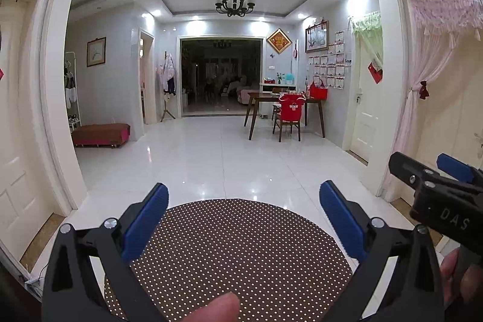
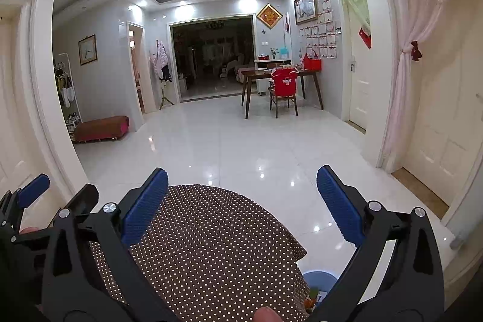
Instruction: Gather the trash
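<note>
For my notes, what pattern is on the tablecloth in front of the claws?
Brown tablecloth with small white polka dots, clearest in the left wrist view.

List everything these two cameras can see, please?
Round table: one, brown cloth with white dots, right below both grippers.
Bin: one, blue, on the floor beside the round table; bits inside, too small to tell.
Dining table: one, dark wood, far right of the room.
Chair: one, wood with a red cover, at the dining table.
Bench: one, red-brown, by the left wall.
Chandelier: one, black, on the ceiling.
Curtain: one, pink, tied back at the right doorway.
Left hand-held gripper: one, black with blue pads, open, empty.
Right hand-held gripper: one, same colours, open, empty.
</note>
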The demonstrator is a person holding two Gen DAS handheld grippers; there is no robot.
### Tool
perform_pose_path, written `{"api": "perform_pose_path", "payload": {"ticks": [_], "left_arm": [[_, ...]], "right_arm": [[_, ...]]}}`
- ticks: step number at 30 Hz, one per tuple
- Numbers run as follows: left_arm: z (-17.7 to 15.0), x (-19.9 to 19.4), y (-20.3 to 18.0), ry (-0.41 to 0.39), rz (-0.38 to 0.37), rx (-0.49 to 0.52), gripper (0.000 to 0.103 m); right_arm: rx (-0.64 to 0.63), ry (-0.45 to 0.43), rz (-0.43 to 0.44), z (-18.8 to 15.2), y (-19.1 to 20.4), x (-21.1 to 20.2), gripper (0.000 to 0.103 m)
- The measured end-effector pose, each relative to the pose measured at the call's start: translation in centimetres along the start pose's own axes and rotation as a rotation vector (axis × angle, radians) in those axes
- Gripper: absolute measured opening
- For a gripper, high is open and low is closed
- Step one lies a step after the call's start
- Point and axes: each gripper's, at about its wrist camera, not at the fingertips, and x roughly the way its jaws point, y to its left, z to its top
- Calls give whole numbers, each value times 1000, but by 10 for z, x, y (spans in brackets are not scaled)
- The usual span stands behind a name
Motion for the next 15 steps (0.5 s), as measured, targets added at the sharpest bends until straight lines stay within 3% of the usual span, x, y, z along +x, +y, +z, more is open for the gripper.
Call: {"api": "perform_pose_path", "payload": {"ticks": [15], "left_arm": [[2,13,27,1,16,-56,98]], "right_arm": [[-44,6,-3,8,24,9,97]]}}
